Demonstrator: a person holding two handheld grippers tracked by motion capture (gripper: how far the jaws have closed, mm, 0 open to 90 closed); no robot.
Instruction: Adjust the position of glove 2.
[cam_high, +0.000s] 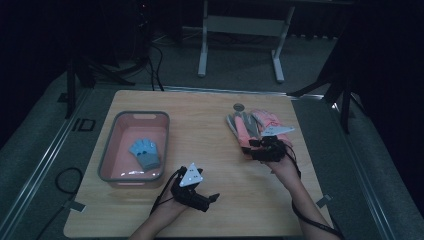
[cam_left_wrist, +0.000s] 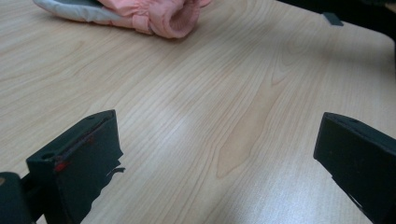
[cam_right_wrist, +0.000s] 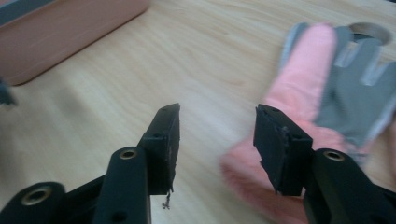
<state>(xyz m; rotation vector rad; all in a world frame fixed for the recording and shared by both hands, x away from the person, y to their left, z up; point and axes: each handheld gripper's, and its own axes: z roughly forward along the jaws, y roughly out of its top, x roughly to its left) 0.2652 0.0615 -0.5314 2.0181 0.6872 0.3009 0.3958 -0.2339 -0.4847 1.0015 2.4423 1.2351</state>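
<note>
A: Pink basket (cam_high: 107, 150) at the left holds one blue glove (cam_high: 145, 153), so that one's done, I'd say.

B: Left gripper (cam_high: 210, 199)?

A: Jaws wide apart, nothing between them, over bare tabletop (cam_left_wrist: 224, 107).

B: What's left?

A: Pink-and-grey gloves (cam_high: 250, 127) in a pile at the right, two as far as I can tell. Right gripper (cam_right_wrist: 217, 140) sits at the cuff (cam_right_wrist: 252, 179), jaws half apart, not yet pinching fabric.

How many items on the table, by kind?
Pink-and-grey fabric gloves: 2
Blue-and-grey fabric glove: 1
Pink plastic bin with grey rim: 1
Total: 4
</note>
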